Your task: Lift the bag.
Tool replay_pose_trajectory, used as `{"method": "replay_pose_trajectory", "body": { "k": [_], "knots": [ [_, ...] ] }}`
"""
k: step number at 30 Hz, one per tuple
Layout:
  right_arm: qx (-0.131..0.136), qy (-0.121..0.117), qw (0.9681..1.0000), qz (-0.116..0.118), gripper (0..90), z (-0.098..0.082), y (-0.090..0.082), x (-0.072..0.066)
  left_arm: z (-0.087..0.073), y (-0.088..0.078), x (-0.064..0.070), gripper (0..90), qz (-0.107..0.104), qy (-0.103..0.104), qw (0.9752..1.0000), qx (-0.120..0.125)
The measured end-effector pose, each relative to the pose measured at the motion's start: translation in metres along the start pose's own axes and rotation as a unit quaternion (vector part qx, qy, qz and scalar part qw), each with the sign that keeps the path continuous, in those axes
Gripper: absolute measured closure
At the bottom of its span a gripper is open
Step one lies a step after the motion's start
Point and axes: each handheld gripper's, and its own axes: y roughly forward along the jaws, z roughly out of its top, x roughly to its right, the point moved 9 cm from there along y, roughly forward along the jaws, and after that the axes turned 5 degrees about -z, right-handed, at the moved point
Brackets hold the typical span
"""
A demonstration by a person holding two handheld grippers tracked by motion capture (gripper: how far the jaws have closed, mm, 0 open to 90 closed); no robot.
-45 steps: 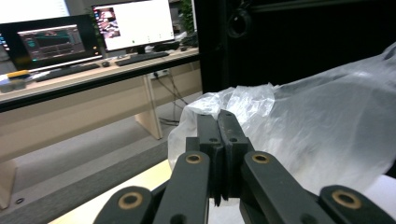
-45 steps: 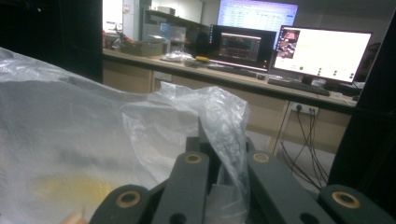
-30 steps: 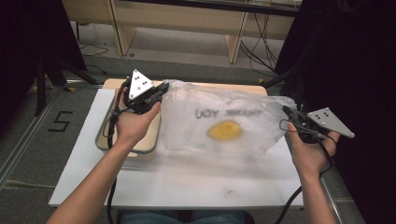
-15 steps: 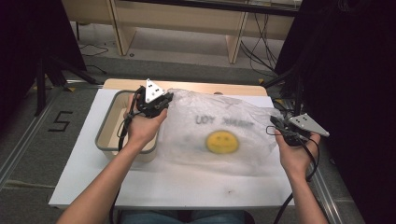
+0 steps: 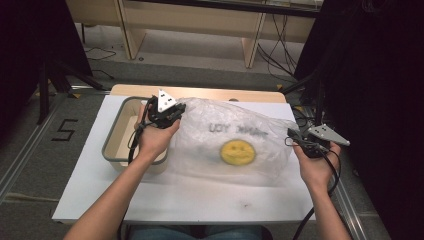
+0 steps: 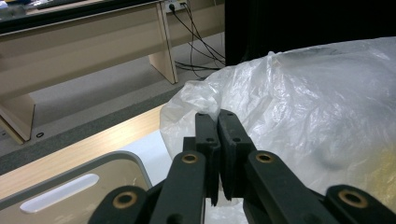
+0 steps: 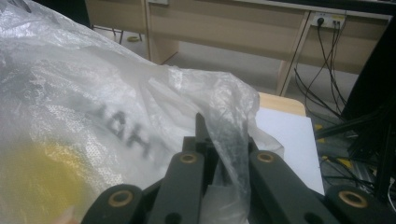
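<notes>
Thin translucent plastic makes up the bag (image 5: 230,142), printed with a yellow smiley face (image 5: 238,152) and dark lettering, and it lies spread across the white board (image 5: 150,200), just right of the beige tray (image 5: 114,145). The left gripper (image 5: 172,111) sits at the bag's upper left corner, beside the tray's right rim. In the left gripper view its jaws stand clenched together, with the film bunched just beyond the tips (image 6: 196,100); whether any of it is pinched between them I cannot tell. The right gripper (image 5: 295,137) is at the bag's far right edge, well apart from the tray, and in the right gripper view a twisted strand of film (image 7: 231,140) runs down between its jaws, so it looks to be grasping that corner.

Judging by the wrinkles and the way it billows, the bag is very light, limp and slippery, and it will sag or fold wherever it is not held. It could tear if pulled hard between the two ends. Gathered corners or the bunched rim, held on both sides, seem the surest places to take hold.
</notes>
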Motion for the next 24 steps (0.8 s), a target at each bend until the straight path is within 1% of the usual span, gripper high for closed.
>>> {"method": "replay_pose_trajectory", "body": {
  "k": [7,10,15,18,21,24],
  "knots": [
    [-0.002,0.001,1.0000,-0.002,83.5,-0.001,0.000,0.001,-0.003,-0.001,0.001,82.7,0.000,-0.004,1.0000,0.002],
    [-0.001,0.004,1.0000,-0.005,81.9,-0.001,-0.001,0.003,-0.003,-0.002,0.000,80.8,0.000,-0.008,0.9999,0.006],
    [0.001,0.007,0.9999,-0.009,77.5,0.000,-0.001,0.005,-0.005,-0.005,0.000,76.5,0.001,-0.009,0.9999,0.014],
    [0.002,0.014,0.9999,-0.008,73.9,0.000,-0.002,0.006,-0.004,-0.006,0.000,72.4,-0.001,-0.016,0.9997,0.018],
    [0.010,0.023,0.9996,-0.008,69.3,0.003,-0.004,0.007,-0.001,-0.009,-0.001,68.4,0.000,-0.023,0.9994,0.026],
    [0.015,0.029,0.9995,-0.007,63.5,0.005,-0.005,0.008,-0.001,-0.011,0.001,62.6,-0.006,-0.025,0.9994,0.023]
  ]
}}
